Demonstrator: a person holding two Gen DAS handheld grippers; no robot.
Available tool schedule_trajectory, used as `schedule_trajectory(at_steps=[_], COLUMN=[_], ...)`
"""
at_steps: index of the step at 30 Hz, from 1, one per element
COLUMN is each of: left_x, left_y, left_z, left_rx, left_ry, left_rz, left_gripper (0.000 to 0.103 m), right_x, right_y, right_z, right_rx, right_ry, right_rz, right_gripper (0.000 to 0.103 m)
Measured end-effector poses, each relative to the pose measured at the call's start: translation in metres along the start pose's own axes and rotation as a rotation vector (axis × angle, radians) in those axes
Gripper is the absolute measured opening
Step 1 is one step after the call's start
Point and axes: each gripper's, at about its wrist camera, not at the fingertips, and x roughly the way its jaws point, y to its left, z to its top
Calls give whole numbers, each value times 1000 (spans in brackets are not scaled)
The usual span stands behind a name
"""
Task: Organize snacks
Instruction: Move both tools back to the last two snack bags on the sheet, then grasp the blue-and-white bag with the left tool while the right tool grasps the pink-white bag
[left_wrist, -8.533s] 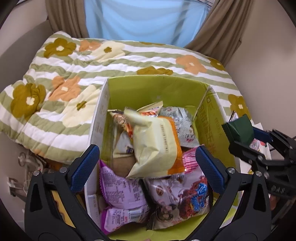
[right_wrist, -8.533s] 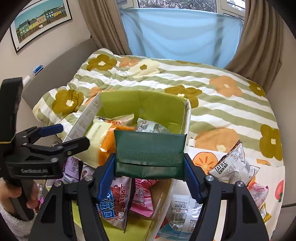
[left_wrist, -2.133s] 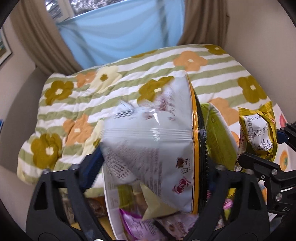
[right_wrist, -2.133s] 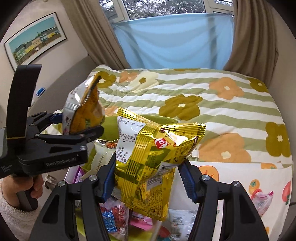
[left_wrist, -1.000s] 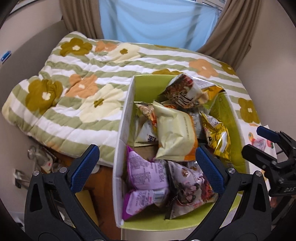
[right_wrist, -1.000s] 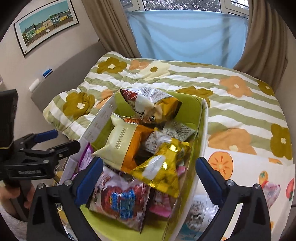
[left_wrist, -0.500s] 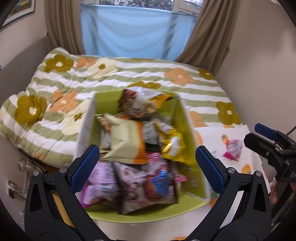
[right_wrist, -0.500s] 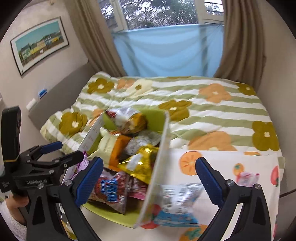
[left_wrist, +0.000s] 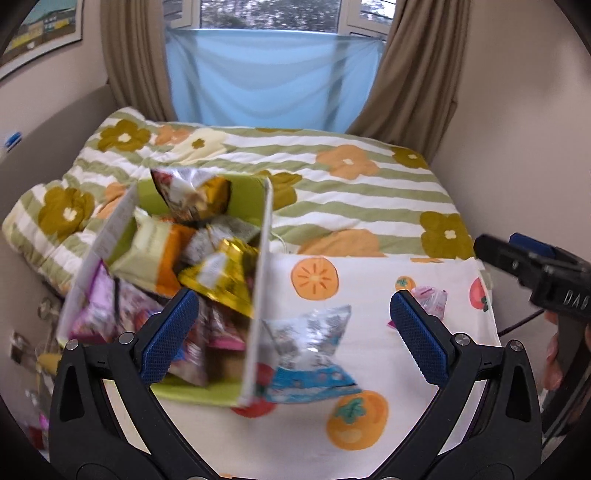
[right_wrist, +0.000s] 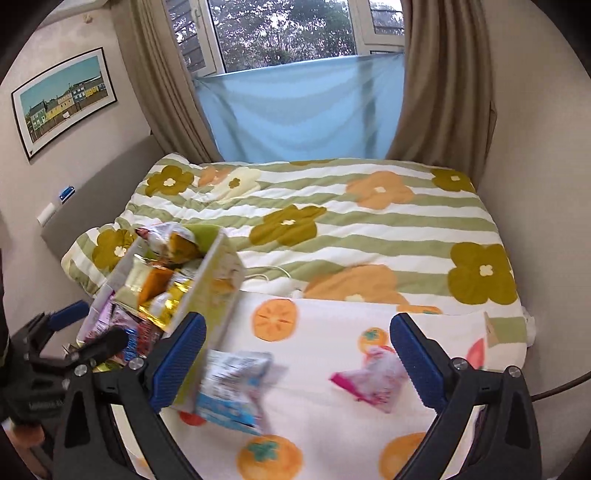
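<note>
At the left edge of the fruit-print cloth (left_wrist: 369, 295) stands the green cardboard box (left_wrist: 258, 295), heaped with crinkly foil snack bags. My left hand-held gripper (left_wrist: 295, 332) gapes wide, empty, over the glossy silver-and-blue packet (left_wrist: 310, 354) lying against the box's outer wall. My right hand-held gripper (right_wrist: 295, 354), equally spread and empty, hangs above the cloth, a small pink-edged packet (right_wrist: 373, 376) nearer its right edge.

A bed (right_wrist: 369, 229) with a green-striped flowered quilt (left_wrist: 351, 192) stood under a window (right_wrist: 288, 29). A blue cloth (right_wrist: 303, 107) hung between brown curtains (right_wrist: 443, 85). A framed picture (right_wrist: 62, 99) hung on the wall.
</note>
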Motion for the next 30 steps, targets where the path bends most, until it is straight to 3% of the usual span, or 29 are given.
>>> schedule_trajectory(at_steps=[9,18,25,30], left_x=[67,144,175,181], left_y=[-59,-50,-50,-51], left_z=[-52,-73,-81,-81], left_rx=[31,-4,25,31], left_ry=[127,246,335,351], left_rz=[120,269,305,264], left_gripper=[103,103,103,103], right_x=[28,76,106,121], right_y=[-67,-94,-98,-103], right_z=[-17,-47,-62,-72], right_rx=[11,42,67,93], right_ry=[84,184,247,276], right_rz=[65,66,48,36], right_gripper=[99,100,100,99])
